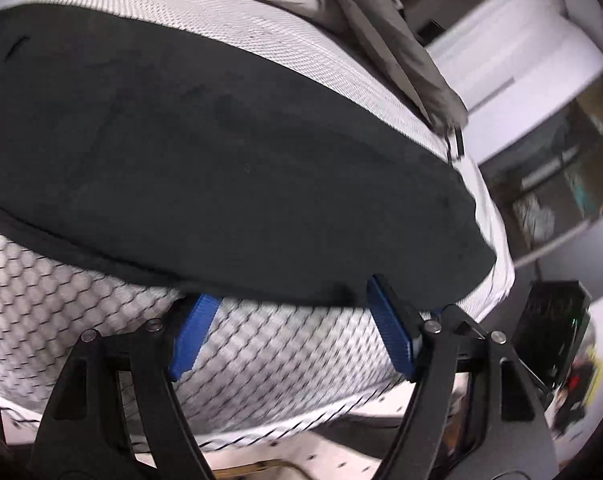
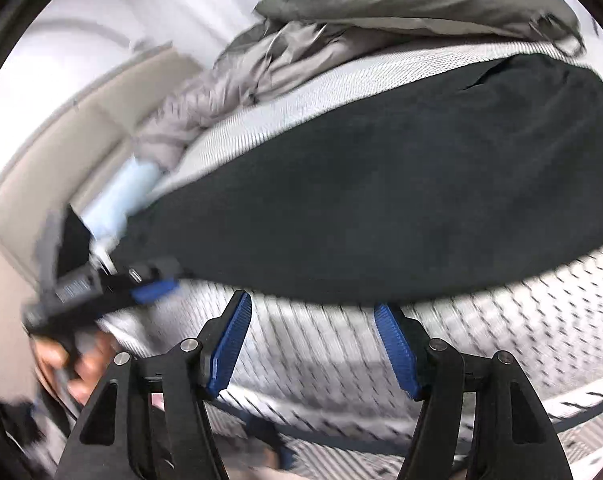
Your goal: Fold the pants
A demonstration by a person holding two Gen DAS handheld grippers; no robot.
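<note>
Black pants [image 1: 221, 168] lie flat in a long band across a quilted white mattress [image 1: 281, 344]; they also show in the right wrist view [image 2: 401, 208]. My left gripper [image 1: 289, 300] is open, its blue fingertips right at the pants' near edge, holding nothing. My right gripper [image 2: 313, 304] is open and empty, its tips just below the pants' near edge. The left gripper also shows in the right wrist view [image 2: 153, 284], at the pants' left end, with the hand holding it.
A crumpled grey garment [image 1: 301, 4] lies on the far side of the mattress, also seen in the right wrist view [image 2: 341, 28]. The mattress corner [image 1: 497, 264] drops off at right. A dark box [image 1: 549, 328] and shelves [image 1: 561, 188] stand beyond it.
</note>
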